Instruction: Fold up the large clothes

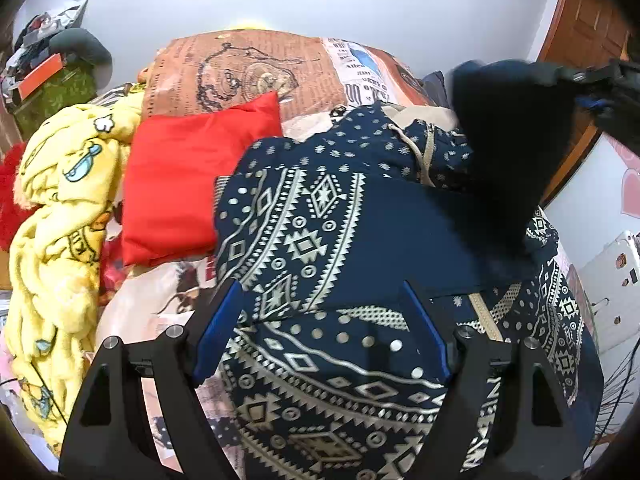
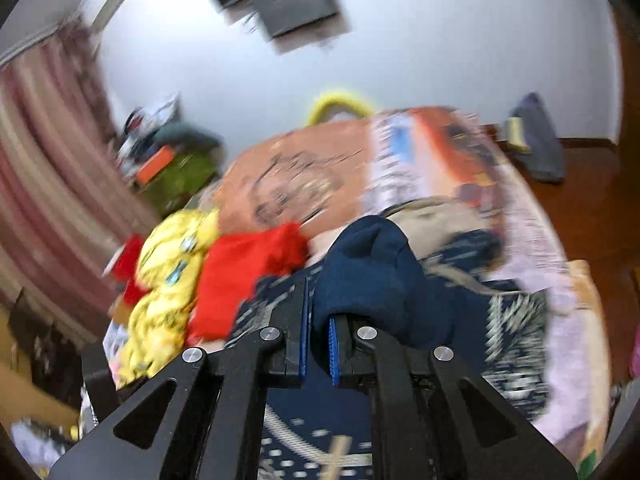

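- A bed [image 1: 248,64] with an orange printed cover fills the frame's middle, under a pale wall [image 1: 360,4]; a wooden door [image 1: 580,20] stands upper right.
- A shiny red pillow [image 1: 188,176] and a fluffy yellow blanket [image 1: 64,220] lie at left.
- The navy patterned garment [image 1: 320,240] spreads across centre.
- The left gripper [image 1: 320,344] hovers wide open, empty.
- The right gripper [image 2: 318,320] pinches a lifted plain navy fold.

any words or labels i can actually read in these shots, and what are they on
None can be read with confidence.
Newspaper-style print on the bedspread: lettering is there, too small and warped to read.
Yellow cartoon blanket: a few dark marks, not legible.
Navy patterned garment: only geometric motifs, no text.
Right wrist view: motion-blurred, nothing legible.
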Tool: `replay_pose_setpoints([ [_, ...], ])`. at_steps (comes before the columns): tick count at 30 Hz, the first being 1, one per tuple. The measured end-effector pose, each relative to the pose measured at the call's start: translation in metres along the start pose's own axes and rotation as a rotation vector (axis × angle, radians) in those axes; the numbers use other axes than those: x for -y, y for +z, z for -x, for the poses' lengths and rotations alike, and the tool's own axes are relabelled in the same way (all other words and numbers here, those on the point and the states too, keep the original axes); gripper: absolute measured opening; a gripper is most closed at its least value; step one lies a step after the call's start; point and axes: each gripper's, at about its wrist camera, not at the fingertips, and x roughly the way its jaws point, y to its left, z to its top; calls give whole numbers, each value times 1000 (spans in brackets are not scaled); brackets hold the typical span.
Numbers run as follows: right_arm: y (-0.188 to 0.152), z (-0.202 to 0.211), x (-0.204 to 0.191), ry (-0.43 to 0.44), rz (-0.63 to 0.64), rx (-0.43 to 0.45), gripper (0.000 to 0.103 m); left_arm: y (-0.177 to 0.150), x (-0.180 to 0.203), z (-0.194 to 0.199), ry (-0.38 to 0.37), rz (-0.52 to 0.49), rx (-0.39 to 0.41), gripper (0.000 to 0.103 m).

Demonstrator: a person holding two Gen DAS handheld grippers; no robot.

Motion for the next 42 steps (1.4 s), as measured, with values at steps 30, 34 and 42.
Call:
replay_pose_setpoints([
  [30,-57,7,26,-141,195,-285,46,6,36,-22,50,-135,-33,80],
  [34,-60,28,64,-245,173,-244,55,6,69,-45,64,-299,-23,80],
  [42,-85,26,136,-372,53,-288,55,7,93,-91,165,-455,-68,68],
])
